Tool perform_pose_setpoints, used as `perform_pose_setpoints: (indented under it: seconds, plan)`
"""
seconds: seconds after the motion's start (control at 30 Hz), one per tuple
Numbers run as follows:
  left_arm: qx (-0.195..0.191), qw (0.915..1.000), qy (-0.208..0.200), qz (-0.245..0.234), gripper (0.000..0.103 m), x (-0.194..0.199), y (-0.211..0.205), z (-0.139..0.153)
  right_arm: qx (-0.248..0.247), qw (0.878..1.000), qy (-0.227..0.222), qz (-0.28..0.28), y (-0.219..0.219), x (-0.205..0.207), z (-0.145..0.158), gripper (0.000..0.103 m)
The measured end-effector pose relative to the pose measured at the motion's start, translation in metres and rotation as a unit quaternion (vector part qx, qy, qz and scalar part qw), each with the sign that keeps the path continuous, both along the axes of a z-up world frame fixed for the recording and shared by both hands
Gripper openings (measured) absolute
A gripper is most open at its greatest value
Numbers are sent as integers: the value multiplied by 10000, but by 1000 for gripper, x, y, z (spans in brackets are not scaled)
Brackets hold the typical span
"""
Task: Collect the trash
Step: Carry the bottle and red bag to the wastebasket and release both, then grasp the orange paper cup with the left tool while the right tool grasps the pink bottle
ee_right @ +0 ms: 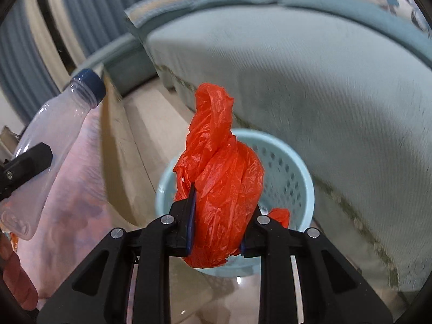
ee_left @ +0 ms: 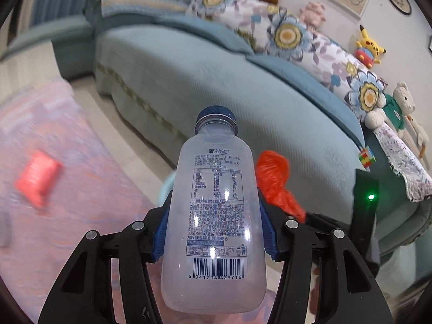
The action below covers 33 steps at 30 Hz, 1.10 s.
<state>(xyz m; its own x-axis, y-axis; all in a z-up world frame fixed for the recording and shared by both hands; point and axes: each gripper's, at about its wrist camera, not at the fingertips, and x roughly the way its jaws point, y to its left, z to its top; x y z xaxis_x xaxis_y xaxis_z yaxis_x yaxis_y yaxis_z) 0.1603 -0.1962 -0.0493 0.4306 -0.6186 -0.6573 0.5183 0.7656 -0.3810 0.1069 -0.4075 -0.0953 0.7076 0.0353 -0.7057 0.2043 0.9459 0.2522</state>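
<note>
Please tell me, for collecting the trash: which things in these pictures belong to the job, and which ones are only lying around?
Part of the job:
- plastic bottle, held by the left gripper
- orange plastic bag, held by the right gripper
- light blue wastebasket
- red packet on the pink cloth, probably trash

Only lying around:
- sofa
- Pikachu toy
- teddy bear
- puzzle cube
</note>
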Motion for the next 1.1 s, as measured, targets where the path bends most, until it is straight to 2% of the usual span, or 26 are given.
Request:
perform_pose_setpoints:
  seconds: [0.13, 0.23, 0.27, 0.37, 0.4, 0.47, 0.67, 0.87, 1.1]
  plan:
    - [106, 9993, 352, -83, 53, 11, -15, -24, 38, 9992, 380, -122, -6, 10, -25, 23]
    - [133, 9986, 494, -126, 53, 16, -21, -30, 51, 9987, 472, -195, -7, 15, -29, 24]
    - [136, 9985, 511, -119, 54, 17, -20, -31, 41, 9986, 481, -234, -8, 16, -29, 25]
    - [76, 9989, 457, -65, 67, 17, -15, -30, 35, 9982, 509, -300, -11, 21, -30, 28]
    - [23, 9990, 439, -36, 68, 16, -12, -28, 4, 9980, 523, -344, -12, 21, -30, 31]
    - [-27, 9991, 427, -1, 68, 16, -7, -27, 20, 9980, 505, -388, -14, 13, -28, 45]
    - [-186, 9991, 382, 81, 68, 14, 7, -21, 21, 9986, 326, -409, -18, 5, -20, 47]
    - [-217, 9996, 177, 95, 68, 4, 19, -6, -64, 9999, -32, -157, -2, -4, 5, 47]
    - [-429, 9974, -338, 461, 68, -27, 68, 42, -293, 9944, -906, 452, 49, -26, 67, 47]
